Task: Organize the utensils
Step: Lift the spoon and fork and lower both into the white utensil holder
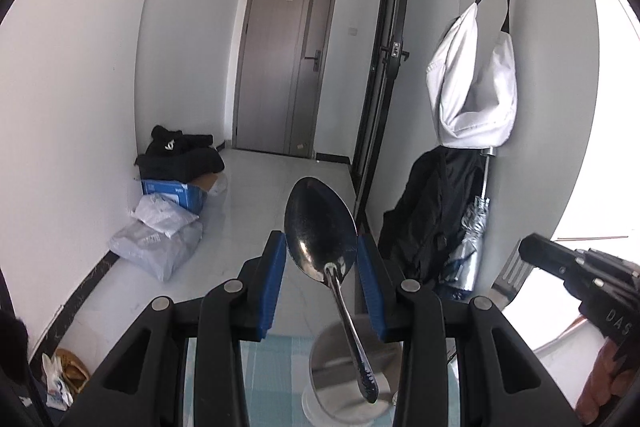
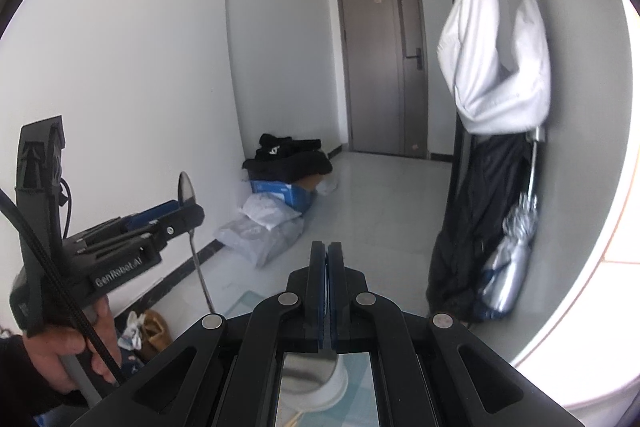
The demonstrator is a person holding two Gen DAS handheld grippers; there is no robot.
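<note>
In the left view, the left gripper (image 1: 322, 259) clamps a steel spoon (image 1: 320, 227) by its bowl, handle hanging over a cup (image 1: 352, 379); stiff, light and slick, it would likely sit surer gripped at the neck. In the right view, the right gripper (image 2: 327, 259) is closed flat on something thin, perhaps a fork; beyond lie a pale floor (image 2: 380, 195), white walls and a door (image 2: 380, 59).

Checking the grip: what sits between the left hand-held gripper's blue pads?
A spoon: its bowl sits between the left hand-held gripper's pads, handle hanging down toward the cup. The left wrist view shows it.
</note>
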